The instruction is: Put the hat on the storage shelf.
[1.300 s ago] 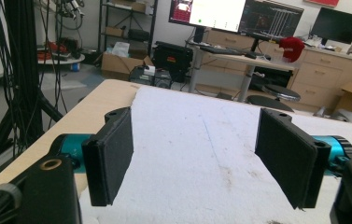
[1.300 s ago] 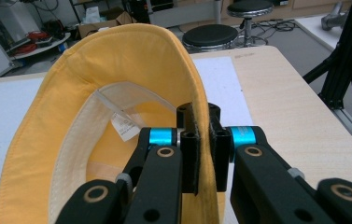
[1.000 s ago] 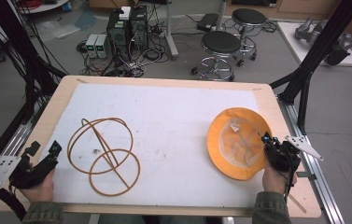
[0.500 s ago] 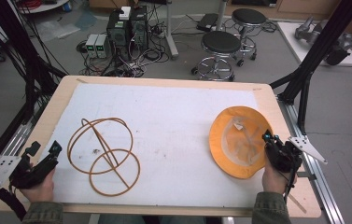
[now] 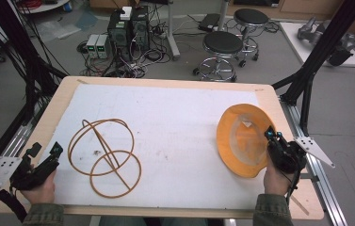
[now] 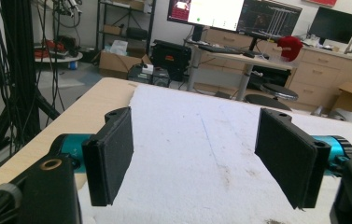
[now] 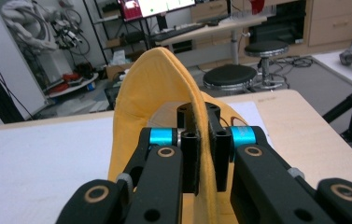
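An orange round fabric piece (image 5: 241, 136) with a pale see-through middle is at the right of the white mat (image 5: 175, 117). My right gripper (image 5: 270, 137) is shut on its right rim and holds that edge up, so the piece tilts. In the right gripper view the yellow-orange fabric (image 7: 150, 88) rises between the black jaws of the right gripper (image 7: 202, 135), pinched tight. A frame of brown wire rings (image 5: 104, 155) lies on the left of the mat. My left gripper (image 5: 46, 149) rests at the front left corner, beside the rings, open with nothing between its pads (image 6: 110, 154).
The wooden table (image 5: 62, 94) borders the mat on all sides. Black frame posts (image 5: 307, 80) stand at the right and left edges. Two stools (image 5: 222, 44) and boxes with cables sit on the floor beyond the far edge.
My right gripper has risen a little with the orange piece's rim, and the piece now stands more tilted and looks narrower. The left gripper and the wire rings have not moved.
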Tool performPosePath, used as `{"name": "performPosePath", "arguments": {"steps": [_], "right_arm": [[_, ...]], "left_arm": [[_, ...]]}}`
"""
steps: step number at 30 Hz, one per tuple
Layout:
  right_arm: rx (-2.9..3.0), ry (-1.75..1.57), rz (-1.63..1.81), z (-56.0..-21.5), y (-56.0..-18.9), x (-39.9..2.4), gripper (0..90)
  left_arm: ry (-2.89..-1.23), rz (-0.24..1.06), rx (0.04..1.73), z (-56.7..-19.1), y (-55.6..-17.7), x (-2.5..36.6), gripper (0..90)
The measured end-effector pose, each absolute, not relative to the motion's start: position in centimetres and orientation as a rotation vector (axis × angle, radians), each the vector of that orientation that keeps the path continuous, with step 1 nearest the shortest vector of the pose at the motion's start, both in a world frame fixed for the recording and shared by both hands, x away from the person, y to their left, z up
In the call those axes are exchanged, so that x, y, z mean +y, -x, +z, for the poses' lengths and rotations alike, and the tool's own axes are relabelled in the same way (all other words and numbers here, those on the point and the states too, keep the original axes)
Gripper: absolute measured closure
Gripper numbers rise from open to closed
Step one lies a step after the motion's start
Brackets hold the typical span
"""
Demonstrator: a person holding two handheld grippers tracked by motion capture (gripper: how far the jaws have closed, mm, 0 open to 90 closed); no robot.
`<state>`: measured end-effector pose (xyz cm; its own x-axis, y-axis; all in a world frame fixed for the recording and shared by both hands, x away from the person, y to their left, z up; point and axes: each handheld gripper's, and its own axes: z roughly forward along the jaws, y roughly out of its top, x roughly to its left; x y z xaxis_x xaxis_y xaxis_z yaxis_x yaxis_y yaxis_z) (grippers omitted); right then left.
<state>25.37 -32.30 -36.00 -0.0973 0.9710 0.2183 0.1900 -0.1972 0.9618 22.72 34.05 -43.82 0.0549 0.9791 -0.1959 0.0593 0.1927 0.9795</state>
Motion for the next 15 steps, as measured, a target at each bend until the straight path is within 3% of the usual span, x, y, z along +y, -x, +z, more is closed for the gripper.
{"name": "performPosePath", "arguments": {"steps": [15], "right_arm": [[1.246,-1.410,1.455,-33.3,-24.9,-30.9,86.5]], "left_arm": [[-1.117,0.995,1.294,-43.8,-22.5,34.1,28.1]]}}
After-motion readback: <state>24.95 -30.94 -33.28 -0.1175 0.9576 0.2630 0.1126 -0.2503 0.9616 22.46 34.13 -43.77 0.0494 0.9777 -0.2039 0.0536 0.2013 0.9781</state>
